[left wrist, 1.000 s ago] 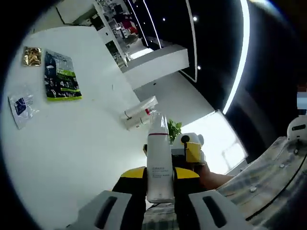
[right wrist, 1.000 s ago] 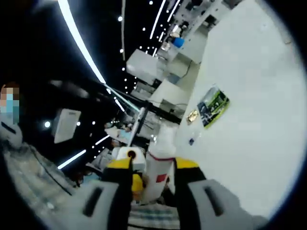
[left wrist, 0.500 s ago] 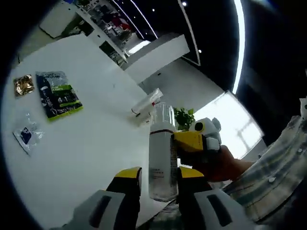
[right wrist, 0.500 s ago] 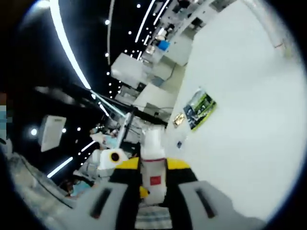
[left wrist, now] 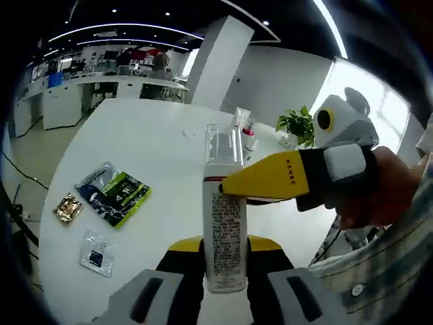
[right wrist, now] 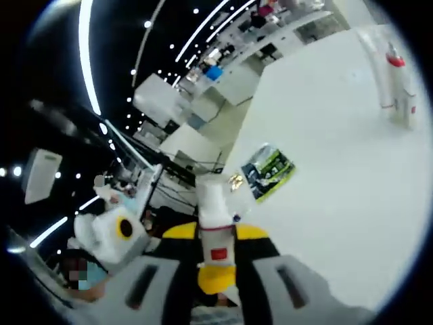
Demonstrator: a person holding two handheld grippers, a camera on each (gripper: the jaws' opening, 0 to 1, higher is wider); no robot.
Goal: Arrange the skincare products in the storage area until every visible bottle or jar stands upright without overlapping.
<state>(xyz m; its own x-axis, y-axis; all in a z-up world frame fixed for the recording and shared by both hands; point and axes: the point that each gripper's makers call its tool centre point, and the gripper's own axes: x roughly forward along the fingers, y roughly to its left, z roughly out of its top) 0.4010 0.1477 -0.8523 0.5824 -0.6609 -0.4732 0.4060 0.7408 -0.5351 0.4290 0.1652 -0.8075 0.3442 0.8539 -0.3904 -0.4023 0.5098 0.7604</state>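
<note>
A white bottle (left wrist: 224, 230) with a clear cap and fine print on its side stands between my left gripper's (left wrist: 224, 249) yellow-padded jaws, which are shut on its lower body. My right gripper (left wrist: 238, 185) comes in from the right, held by a hand (left wrist: 385, 193), and its yellow finger (left wrist: 270, 179) lies against the bottle's red-ringed neck. In the right gripper view the same bottle (right wrist: 214, 210) sits between my right gripper's (right wrist: 215, 238) jaws, which close on it. Two more bottles (right wrist: 394, 81) lie on the white table (left wrist: 162, 152) far off.
A green sachet (left wrist: 114, 193), a small gold sachet (left wrist: 67, 207) and a clear sachet (left wrist: 97, 252) lie on the table's left part. A potted plant (left wrist: 298, 124) stands past the far edge. Desks and shelves fill the room behind.
Both hands have swung round with the bottle still held between both grippers. The right gripper's yellow finger now crosses the left gripper view at the bottle's neck.
</note>
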